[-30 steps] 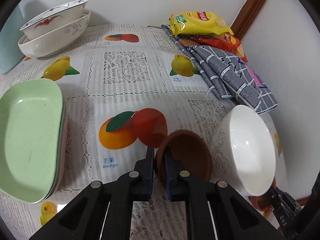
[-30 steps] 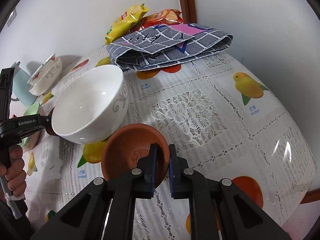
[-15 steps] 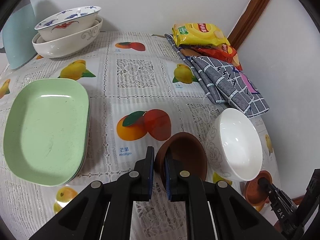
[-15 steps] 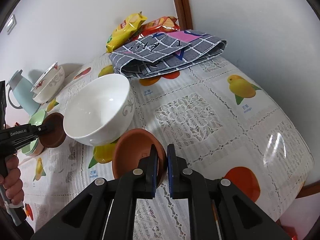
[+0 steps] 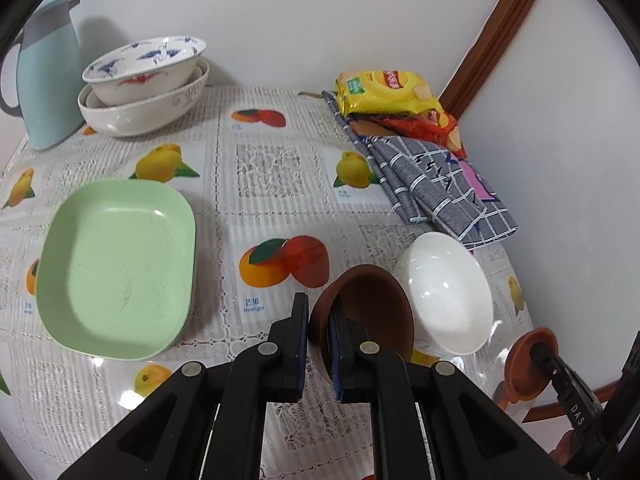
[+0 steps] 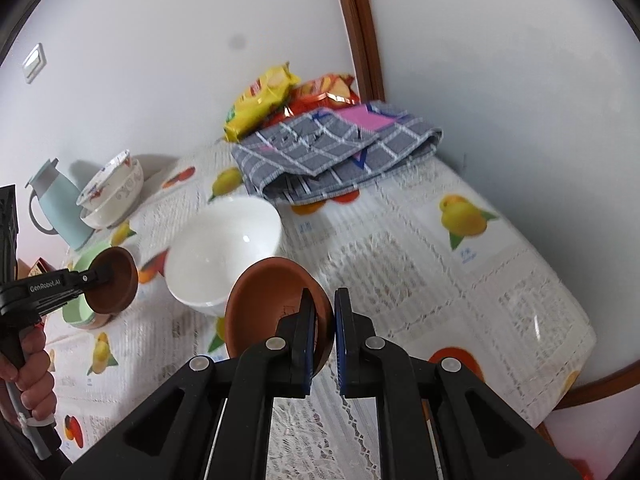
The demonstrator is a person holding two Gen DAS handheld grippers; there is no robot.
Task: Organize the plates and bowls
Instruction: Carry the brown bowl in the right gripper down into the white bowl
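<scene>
Tablecloth edge [image 6: 568, 380] beside right tongs [image 6: 324, 332]

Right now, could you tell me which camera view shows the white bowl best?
The right wrist view shows the white bowl best: its whole rim and inside are unobstructed. In the left wrist view the bowl is partly covered by the dark brown bowl held in the left gripper.

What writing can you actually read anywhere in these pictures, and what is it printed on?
"GenRobot.AI": white letters on the left gripper.
"DAS": white letters on the right gripper.
"mango", with two Chinese characters above it: on the tablecloth, under the printed fruit.
Yellow snack bag: red brand logo, too distorted to read.
Red snack bag: unreadable.
Other small tablecloth captions: too blurred.
</scene>
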